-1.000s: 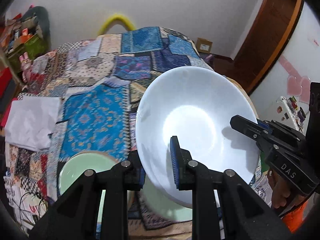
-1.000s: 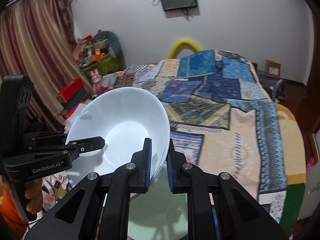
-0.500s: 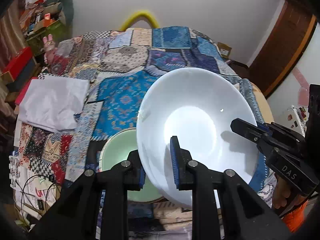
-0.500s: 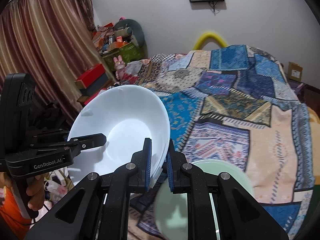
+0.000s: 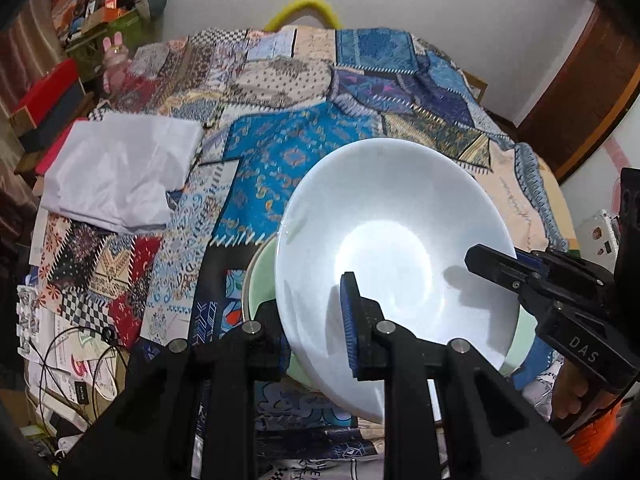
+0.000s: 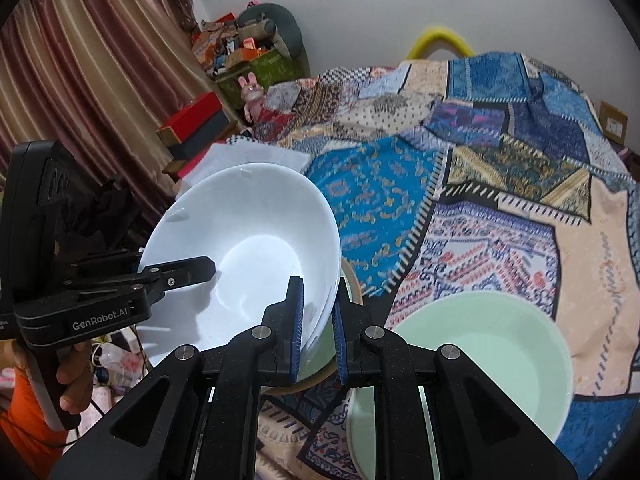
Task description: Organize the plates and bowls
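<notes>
white bowl pinched from both sides, over the quilt

your left gripper (image 5: 316,324) clamps the near rim of the white bowl (image 5: 392,256), one pad inside, one outside. your right gripper (image 6: 318,332) is closed on the opposite rim. the bowl hangs tilted above a pale green bowl (image 5: 260,280) on the patchwork quilt (image 5: 288,152). a second green bowl (image 6: 480,344) sits just right of your right gripper.

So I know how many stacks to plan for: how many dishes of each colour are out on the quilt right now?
White bowl: 1
Pale green bowl: 2, the second partly hidden under the white one
Total: 3
</notes>
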Demonstrator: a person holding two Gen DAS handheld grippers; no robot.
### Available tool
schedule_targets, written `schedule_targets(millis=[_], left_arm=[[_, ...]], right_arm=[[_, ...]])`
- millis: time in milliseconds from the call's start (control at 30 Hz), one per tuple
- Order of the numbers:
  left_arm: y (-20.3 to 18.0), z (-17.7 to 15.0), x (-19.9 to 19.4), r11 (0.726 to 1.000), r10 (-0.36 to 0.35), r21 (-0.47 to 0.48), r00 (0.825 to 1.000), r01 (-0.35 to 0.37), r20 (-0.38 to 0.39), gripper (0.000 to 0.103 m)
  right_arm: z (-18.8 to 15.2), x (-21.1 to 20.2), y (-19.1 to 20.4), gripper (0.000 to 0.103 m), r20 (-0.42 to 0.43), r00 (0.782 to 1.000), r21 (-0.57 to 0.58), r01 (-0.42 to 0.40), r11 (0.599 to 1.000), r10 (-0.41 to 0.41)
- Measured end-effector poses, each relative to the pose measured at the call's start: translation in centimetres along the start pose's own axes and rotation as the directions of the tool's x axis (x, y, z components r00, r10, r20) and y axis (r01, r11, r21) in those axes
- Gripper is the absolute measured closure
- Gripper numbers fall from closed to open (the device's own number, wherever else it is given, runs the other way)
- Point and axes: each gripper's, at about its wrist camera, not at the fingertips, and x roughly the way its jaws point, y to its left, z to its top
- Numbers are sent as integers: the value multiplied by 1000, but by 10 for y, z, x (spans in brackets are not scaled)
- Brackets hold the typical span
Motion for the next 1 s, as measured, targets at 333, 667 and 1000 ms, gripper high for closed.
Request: schedule_targets(millis=[333,667,1000], left_arm=[[13,-8,26,1000,8,-23,998,-10,-55,82],[24,-16,43,999,26,-30,996,-28,-86,82],[22,-16,42,999,48,-13,996,-49,-74,82]], right_arm=[[-11,29,-5,91,-63,998,28,-21,999,23],[-22,47,-9,91,-113,993,48,-30,998,35],[-25,49,-9,91,-118,993,13,-1,1000,3]])
